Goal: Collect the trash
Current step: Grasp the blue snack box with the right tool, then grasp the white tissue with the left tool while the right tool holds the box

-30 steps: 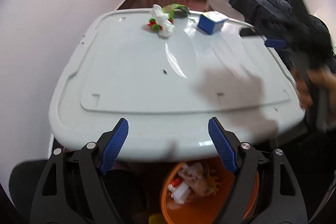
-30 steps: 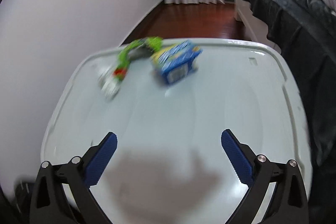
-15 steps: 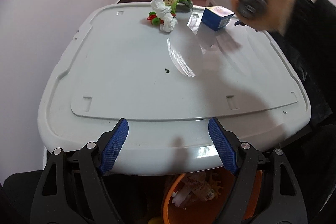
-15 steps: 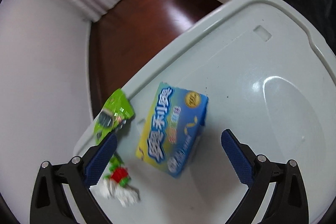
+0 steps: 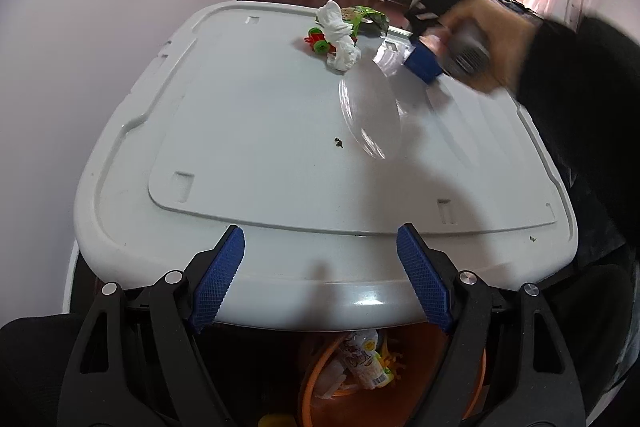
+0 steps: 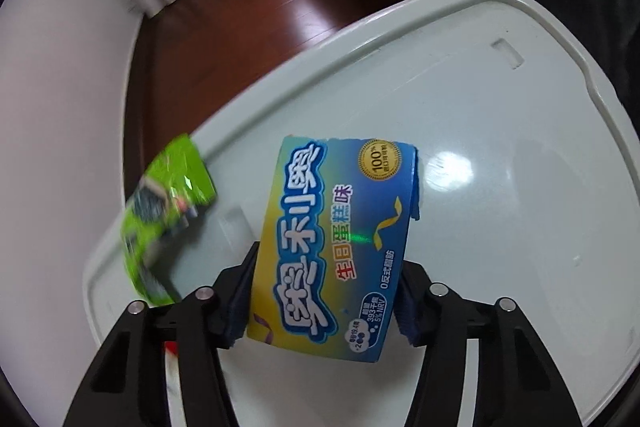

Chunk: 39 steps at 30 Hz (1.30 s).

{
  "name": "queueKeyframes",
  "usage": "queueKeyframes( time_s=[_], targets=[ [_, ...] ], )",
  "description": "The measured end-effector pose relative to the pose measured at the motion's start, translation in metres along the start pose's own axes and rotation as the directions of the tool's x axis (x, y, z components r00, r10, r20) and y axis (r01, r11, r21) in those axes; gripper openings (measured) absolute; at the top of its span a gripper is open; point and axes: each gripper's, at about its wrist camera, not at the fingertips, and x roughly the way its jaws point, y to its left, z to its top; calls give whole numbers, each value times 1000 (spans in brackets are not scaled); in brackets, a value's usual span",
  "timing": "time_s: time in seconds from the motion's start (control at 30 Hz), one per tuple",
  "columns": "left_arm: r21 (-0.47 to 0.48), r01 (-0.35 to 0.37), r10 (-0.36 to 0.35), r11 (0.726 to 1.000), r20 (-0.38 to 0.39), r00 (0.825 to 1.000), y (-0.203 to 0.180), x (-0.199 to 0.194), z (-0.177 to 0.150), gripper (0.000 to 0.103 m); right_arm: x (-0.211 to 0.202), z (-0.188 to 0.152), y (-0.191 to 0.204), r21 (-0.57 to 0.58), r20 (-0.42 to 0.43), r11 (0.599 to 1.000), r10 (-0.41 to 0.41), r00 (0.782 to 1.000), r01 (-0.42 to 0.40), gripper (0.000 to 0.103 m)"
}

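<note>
the left gripper [image 5: 320,273] hangs empty with jaws apart at the near edge of the white bin lid [image 5: 256,131], over the orange trash bucket [image 5: 316,383], as a second ago. farther right, the right gripper [image 6: 324,301], wide open half a second ago, is closing on the blue snack box [image 6: 332,247], pads against its sides. once gripped, the box can go to the bucket; the crumpled tissue [image 5: 338,35] and green wrapper [image 6: 168,211] wait.

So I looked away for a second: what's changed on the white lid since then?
The right gripper swung in over the far corner, came down, and its fingers are closing on the blue snack box. The left gripper stayed open at the near edge; the green wrapper and tissue wad stayed put.
</note>
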Motion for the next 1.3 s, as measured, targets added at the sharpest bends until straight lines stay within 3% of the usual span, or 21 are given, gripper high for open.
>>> queueKeyframes(
  time_s=[0.07,0.13,0.23,0.4,0.53,0.6,0.73,1.0,1.03,1.1,1.3],
  targets=[
    [-5,0,0,1000,-14,1000,-2,2,5,77,-8,-11,-24,4,-23,997,78,997,-78,54],
    [-10,-11,11,1000,-17,1000,-6,3,17,77,-28,-31,-58,-23,-42,978,208,977,-209,54],
    [-8,-33,33,999,-15,999,-18,11,45,77,-66,-66,-100,-138,-56,952,269,961,-275,54],
    [-80,-101,107,992,71,992,-44,59,125,81,-110,-101,-158,-280,29,927,267,963,-248,56],
    [-147,-128,141,981,83,987,-51,107,172,81,-115,-106,-175,-290,68,921,291,954,-260,56],
    [-164,-174,188,971,70,980,-51,132,188,81,-119,-105,-178,-322,90,910,305,948,-262,56],
    [-171,-219,232,961,65,970,-49,158,199,81,-129,-107,-184,-369,136,896,315,939,-247,56],
    [-192,-255,274,948,75,959,-44,178,198,81,-119,-103,-187,-360,114,900,302,946,-245,56],
    [-193,-263,283,945,88,955,-44,177,197,80,-120,-104,-186,-365,117,899,301,946,-241,57],
    [-185,-270,292,945,107,950,-45,173,192,60,-120,-105,-183,-377,119,895,301,946,-238,57],
    [-173,-308,333,936,145,932,-45,164,179,58,-118,-105,-179,-391,111,890,299,948,-235,57]
  ],
)
